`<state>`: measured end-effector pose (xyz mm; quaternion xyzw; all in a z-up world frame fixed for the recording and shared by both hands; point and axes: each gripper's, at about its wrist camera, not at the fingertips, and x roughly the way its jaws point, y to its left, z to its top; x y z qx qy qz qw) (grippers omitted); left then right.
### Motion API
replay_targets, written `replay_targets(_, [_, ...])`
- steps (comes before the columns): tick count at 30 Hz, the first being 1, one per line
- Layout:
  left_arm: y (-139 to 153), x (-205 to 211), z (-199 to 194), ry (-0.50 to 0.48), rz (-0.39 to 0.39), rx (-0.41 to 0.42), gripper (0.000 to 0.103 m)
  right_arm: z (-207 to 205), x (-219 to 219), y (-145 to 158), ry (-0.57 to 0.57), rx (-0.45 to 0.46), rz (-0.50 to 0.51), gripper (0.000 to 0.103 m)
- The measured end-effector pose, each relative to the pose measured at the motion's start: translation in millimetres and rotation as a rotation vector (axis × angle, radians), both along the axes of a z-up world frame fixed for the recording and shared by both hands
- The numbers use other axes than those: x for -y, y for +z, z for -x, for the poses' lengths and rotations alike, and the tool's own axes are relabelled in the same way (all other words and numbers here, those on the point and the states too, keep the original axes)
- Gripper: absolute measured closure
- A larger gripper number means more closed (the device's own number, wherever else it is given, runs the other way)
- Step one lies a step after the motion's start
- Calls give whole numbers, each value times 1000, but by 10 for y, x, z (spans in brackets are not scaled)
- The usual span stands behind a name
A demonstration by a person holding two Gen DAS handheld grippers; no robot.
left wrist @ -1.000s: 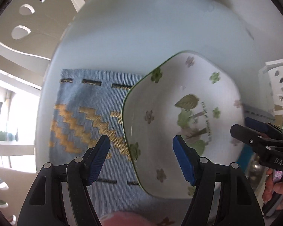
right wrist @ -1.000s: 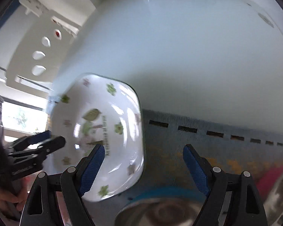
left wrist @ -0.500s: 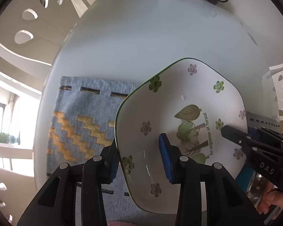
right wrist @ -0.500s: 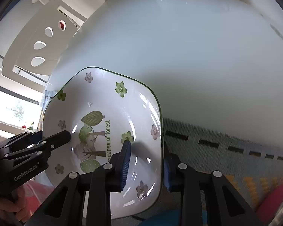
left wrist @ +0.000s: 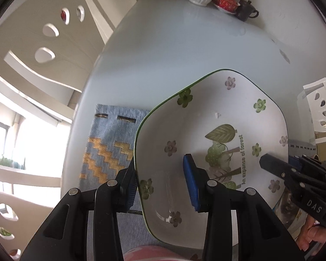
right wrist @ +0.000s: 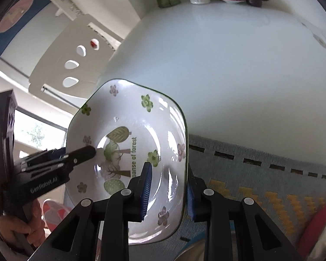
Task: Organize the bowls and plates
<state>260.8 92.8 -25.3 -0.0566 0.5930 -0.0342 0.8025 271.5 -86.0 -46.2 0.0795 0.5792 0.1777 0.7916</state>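
Left wrist view: the left gripper [left wrist: 163,183] and right gripper [right wrist: 167,192] have just closed, pinching opposite rims of the glossy white flower-printed ceramic dish [left wrist: 215,143] above the bench [left wrist: 184,50] — stiff, slippery, breakable, best held by both edges.

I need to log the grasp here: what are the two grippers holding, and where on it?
Both hold the floral dish: left gripper clamps its left rim, right gripper its right rim.
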Motion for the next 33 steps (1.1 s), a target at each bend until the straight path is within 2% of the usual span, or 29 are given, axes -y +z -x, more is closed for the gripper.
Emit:
replay_targets(9, [440, -115, 111, -19, 12, 51, 67, 370, 54, 385, -7, 45, -33, 75])
replay_targets(15, [639, 107, 208, -44, 25, 73, 67, 734, 130, 661, -31, 77, -60, 75])
replay_targets(23, [776, 302, 700, -79, 45, 71, 67, 1322, 303, 853, -65, 90, -73, 76])
replay_targets(33, [871, 621, 1330, -155, 75, 63, 67, 2054, 642, 960, -165, 82, -127, 76])
